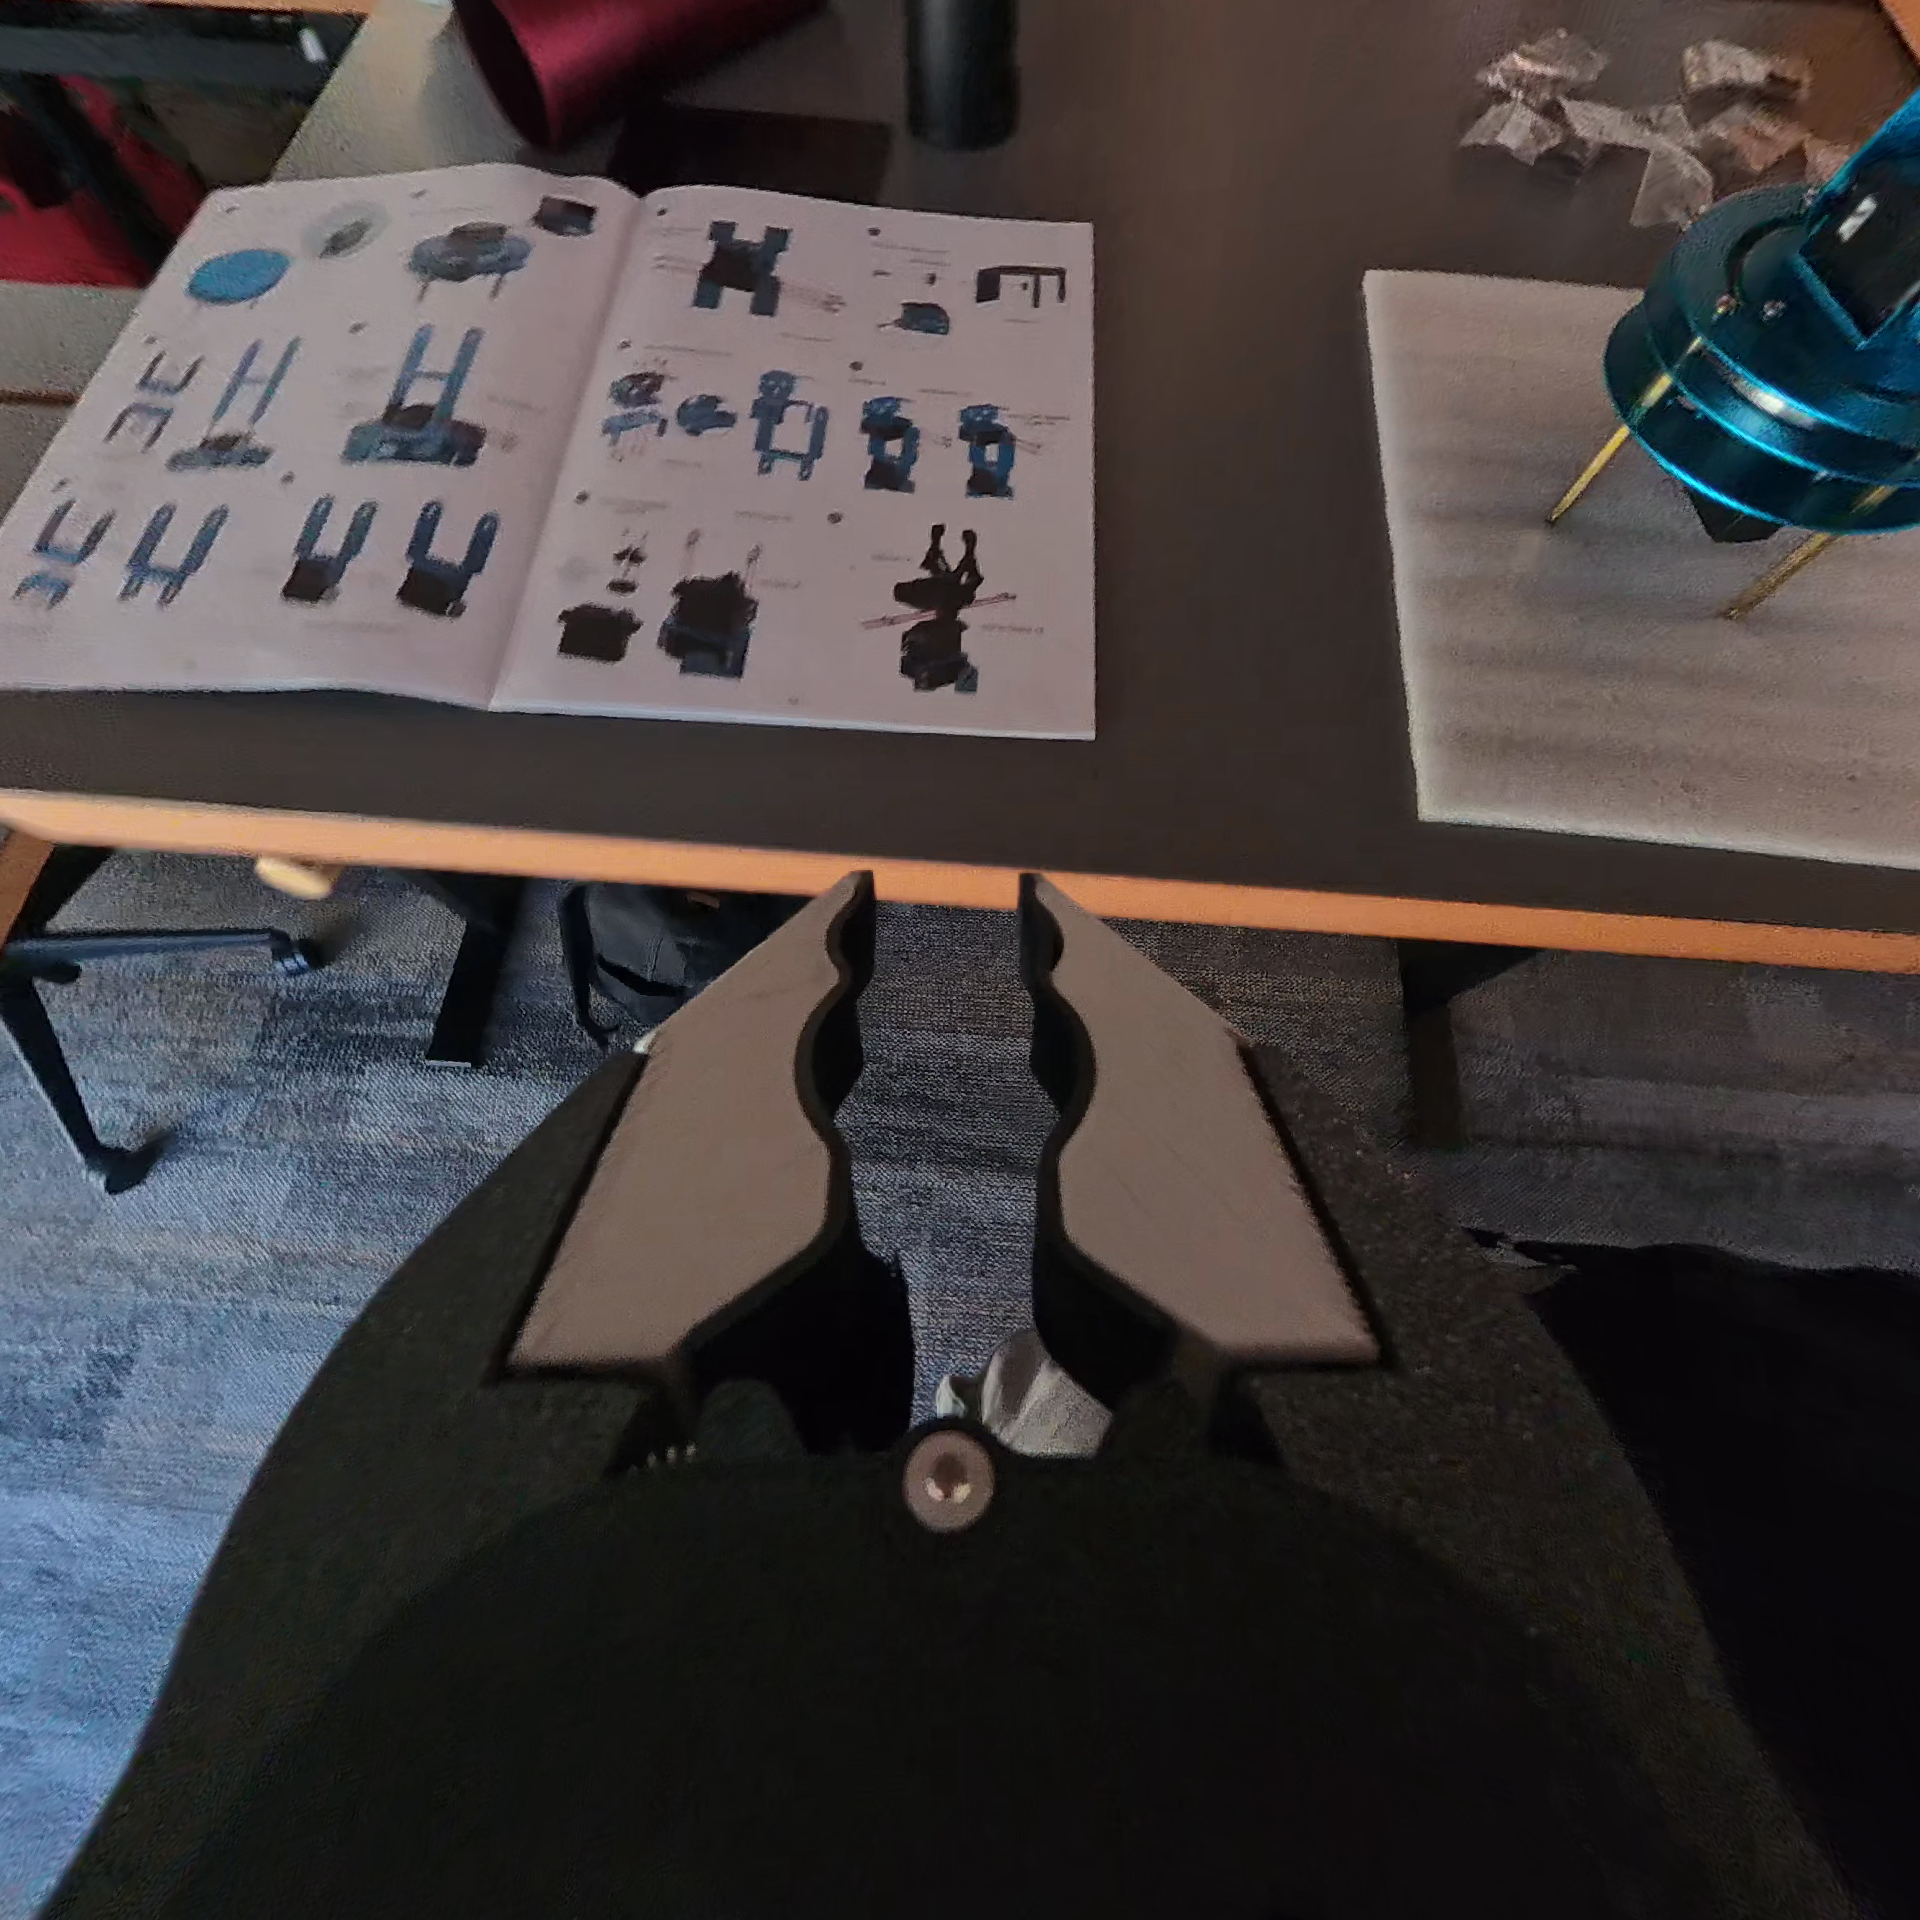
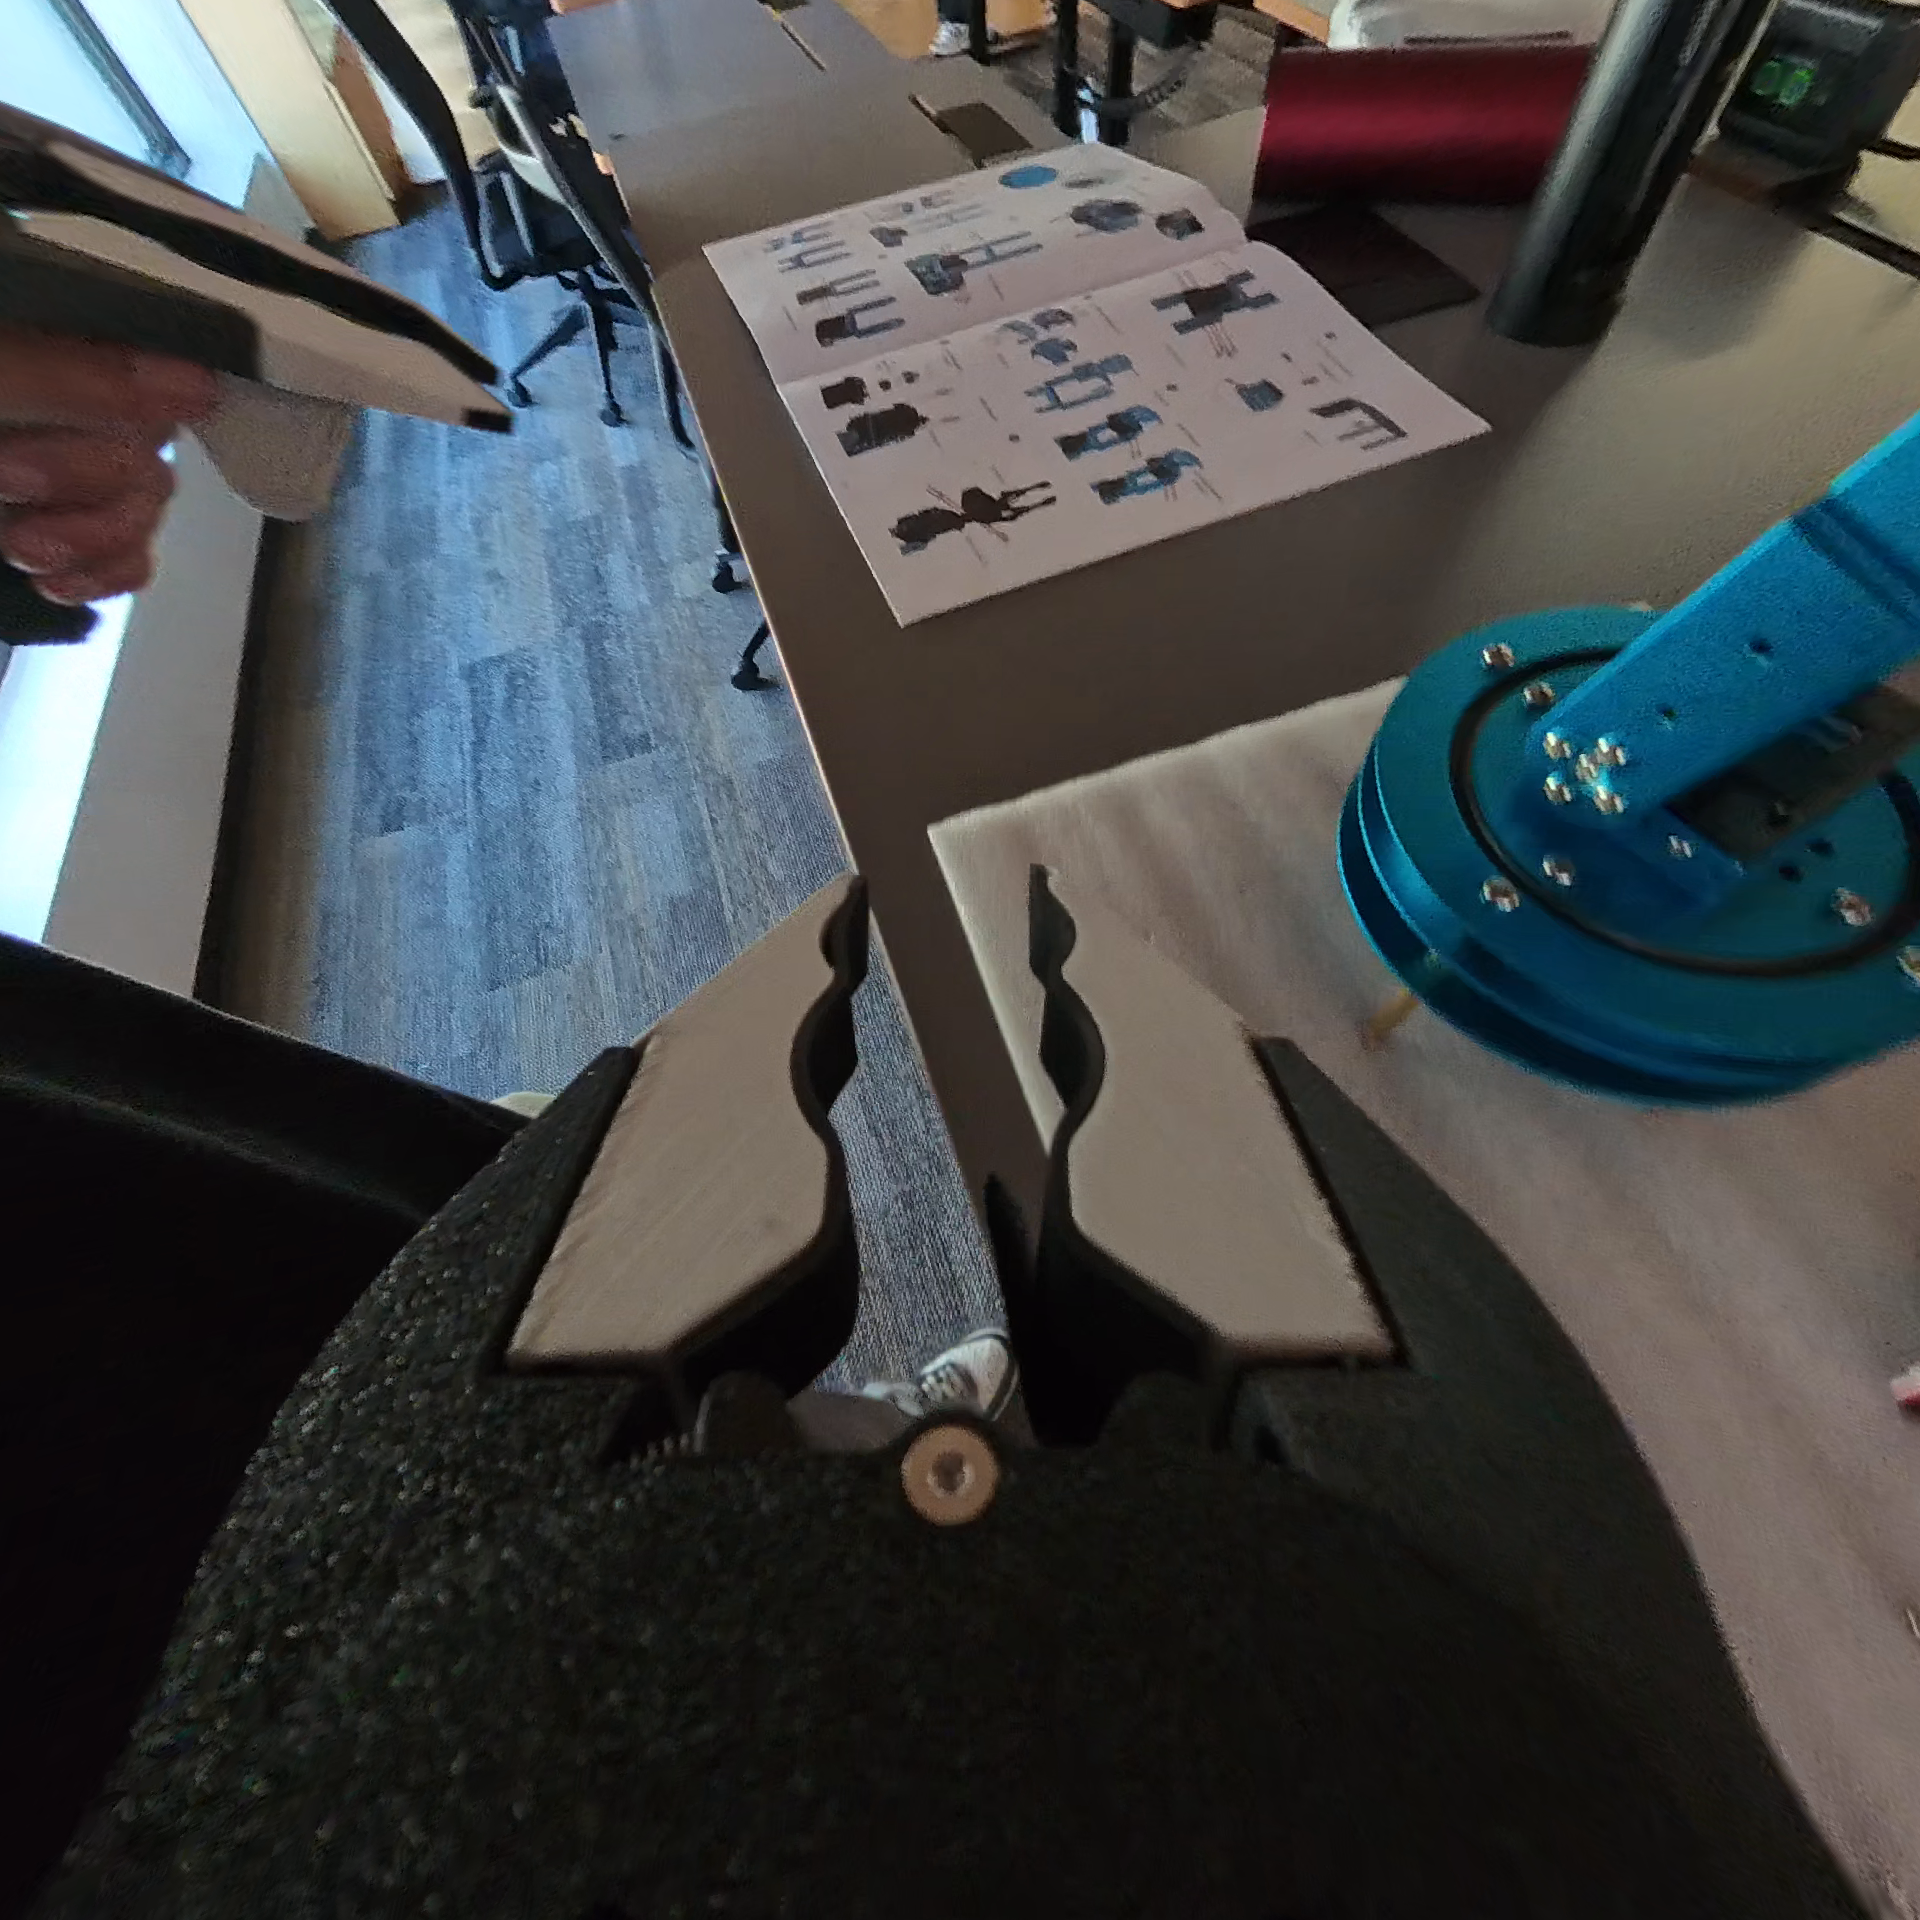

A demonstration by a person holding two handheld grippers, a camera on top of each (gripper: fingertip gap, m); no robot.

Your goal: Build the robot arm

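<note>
My left gripper (image 1: pixel 945 894) is open and empty, held off the near edge of a dark table (image 1: pixel 1226 436), above the carpet. An open picture booklet (image 1: pixel 540 457) lies flat on the table ahead of it. My right gripper (image 2: pixel 948 894) is open and empty, over the table's edge beside a white foam sheet (image 2: pixel 1195 852). A blue metal round base with an upright arm (image 2: pixel 1621 883) stands tilted on thin brass legs on the foam, right of my right gripper. It also shows in the left wrist view (image 1: pixel 1777 364). The left gripper also shows far left in the right wrist view (image 2: pixel 312 332), in a hand.
A dark red cylinder (image 1: pixel 613 52) and a black cylinder (image 1: pixel 961 73) lie behind the booklet. Several crumpled silvery wrappers (image 1: pixel 1642 114) sit at the back right. Office chairs (image 2: pixel 561 208) and grey carpet (image 2: pixel 520 644) lie left of the table. A black bag (image 1: pixel 665 956) sits under it.
</note>
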